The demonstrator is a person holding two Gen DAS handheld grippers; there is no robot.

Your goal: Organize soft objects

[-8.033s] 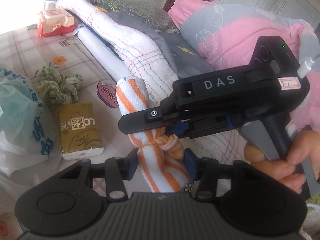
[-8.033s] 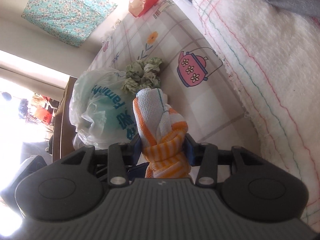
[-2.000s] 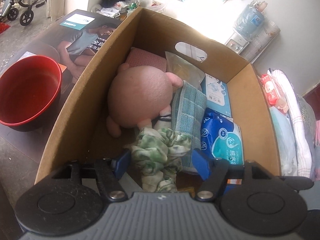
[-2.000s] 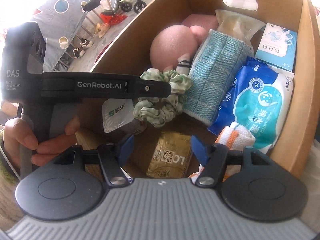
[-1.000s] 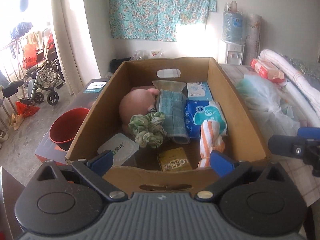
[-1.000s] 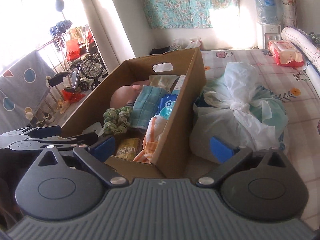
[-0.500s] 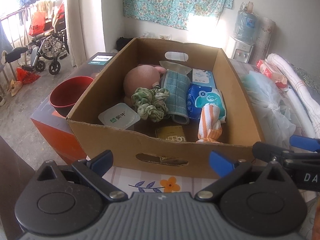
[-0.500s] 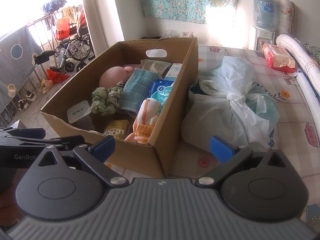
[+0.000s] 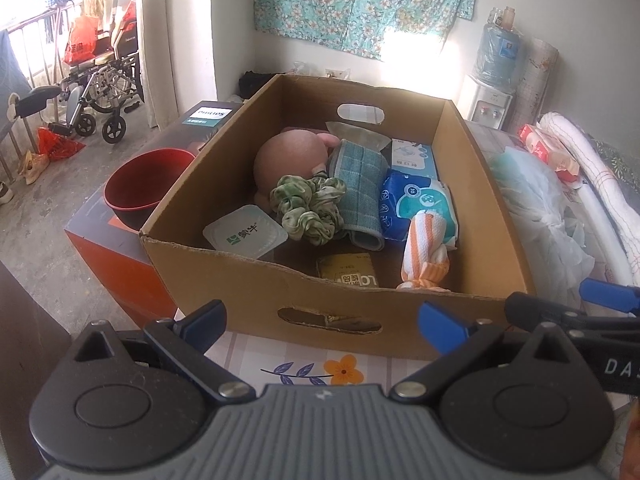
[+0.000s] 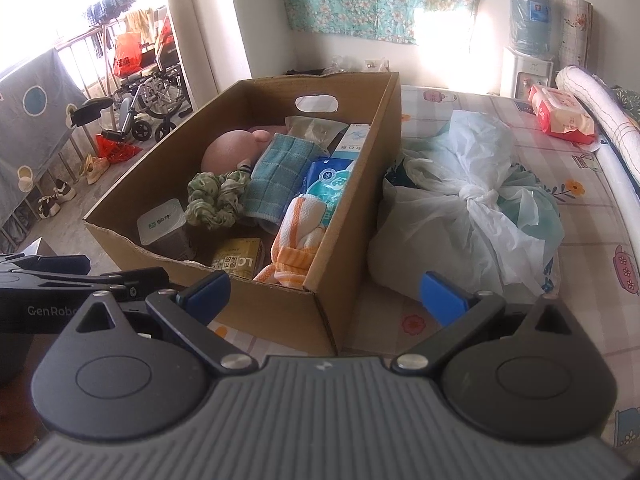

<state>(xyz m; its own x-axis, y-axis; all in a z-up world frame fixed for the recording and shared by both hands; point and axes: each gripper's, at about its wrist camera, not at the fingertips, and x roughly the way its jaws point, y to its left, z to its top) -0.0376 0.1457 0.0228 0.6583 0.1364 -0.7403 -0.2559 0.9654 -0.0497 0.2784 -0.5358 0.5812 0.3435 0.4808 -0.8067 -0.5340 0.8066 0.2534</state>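
A cardboard box (image 9: 256, 280) (image 10: 344, 168) stands on the flowered bed sheet. Inside lie an orange-striped towel (image 9: 426, 252) (image 10: 298, 236), a green scrunchie (image 9: 306, 204) (image 10: 212, 200), a teal cloth (image 9: 360, 188) (image 10: 280, 172), a pink plush toy (image 9: 286, 160) (image 10: 226, 150), a blue wipes pack (image 9: 416, 204) (image 10: 330, 184), a gold tissue pack (image 9: 350, 272) (image 10: 236, 262) and a white lidded tub (image 9: 244, 232) (image 10: 160, 222). My left gripper (image 9: 322, 316) is open and empty in front of the box's near wall. My right gripper (image 10: 324, 290) is open and empty at the box's near right corner.
A tied white plastic bag (image 10: 476, 208) (image 9: 536, 208) lies right of the box. A red tissue pack (image 10: 560, 114) and a rolled white blanket (image 10: 600, 96) sit at the far right. A red bowl (image 9: 144, 184) rests on an orange box left of the carton. A wheelchair (image 9: 100, 92) stands by the window.
Both grippers have pulled back from the box and hang a little lower, so the carton looks slightly farther. The towel and scrunchie, held earlier, stay in the box.
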